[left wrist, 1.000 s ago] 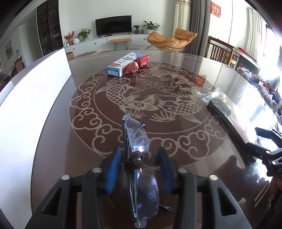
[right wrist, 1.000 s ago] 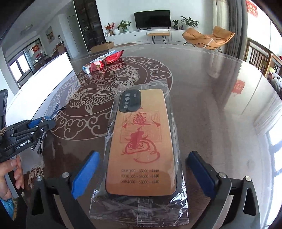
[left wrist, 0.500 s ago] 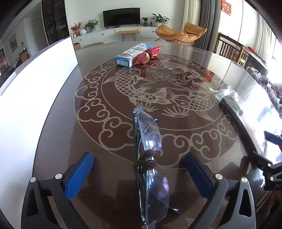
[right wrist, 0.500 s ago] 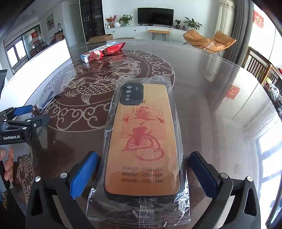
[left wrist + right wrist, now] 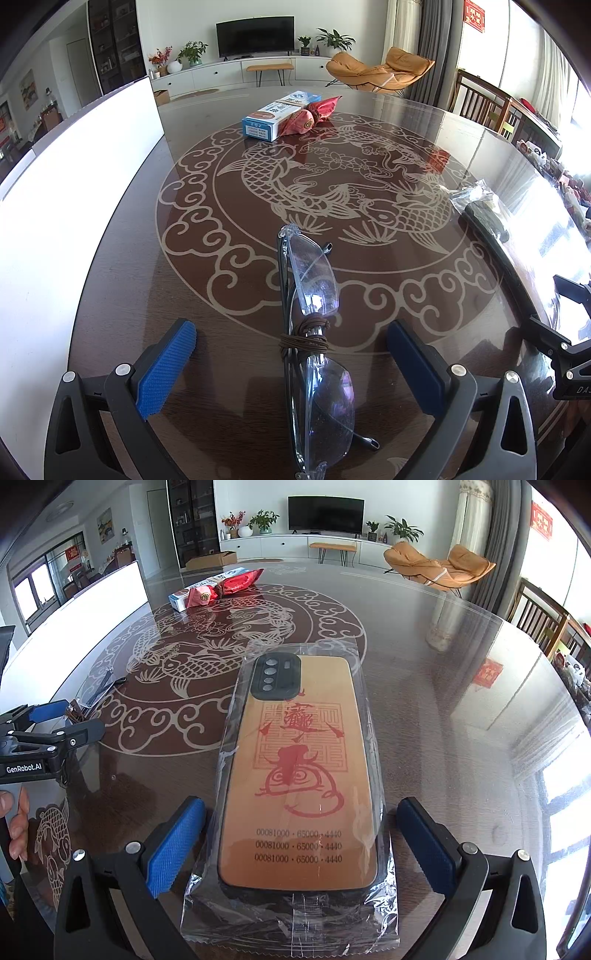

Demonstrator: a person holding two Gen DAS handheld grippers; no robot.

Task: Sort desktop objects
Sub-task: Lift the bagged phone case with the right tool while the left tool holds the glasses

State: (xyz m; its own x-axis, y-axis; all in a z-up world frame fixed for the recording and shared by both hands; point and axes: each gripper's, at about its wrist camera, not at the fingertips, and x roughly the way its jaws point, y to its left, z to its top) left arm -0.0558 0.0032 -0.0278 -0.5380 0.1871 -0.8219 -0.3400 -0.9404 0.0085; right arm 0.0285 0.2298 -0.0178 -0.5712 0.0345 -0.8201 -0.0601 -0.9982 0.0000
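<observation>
Bright window glare, fisheye-warped edges

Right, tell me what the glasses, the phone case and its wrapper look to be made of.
Glasses: clear glossy plastic lenses by the look, on a thin dark frame, probably metal; a brown cord is wound round the bridge.
Phone case: matte tan back, wood-look or printed plastic, with a black, likely rubbery rim.
Wrapper: thin clear plastic film; it crinkles and glints.

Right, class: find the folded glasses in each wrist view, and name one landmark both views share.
Left wrist view: the glasses lie bottom centre, between the open blue fingers.
Right wrist view: only a sliver of them shows at far left, by the other gripper.
Shared landmark: the blue-and-white box at the table's far side.
</observation>
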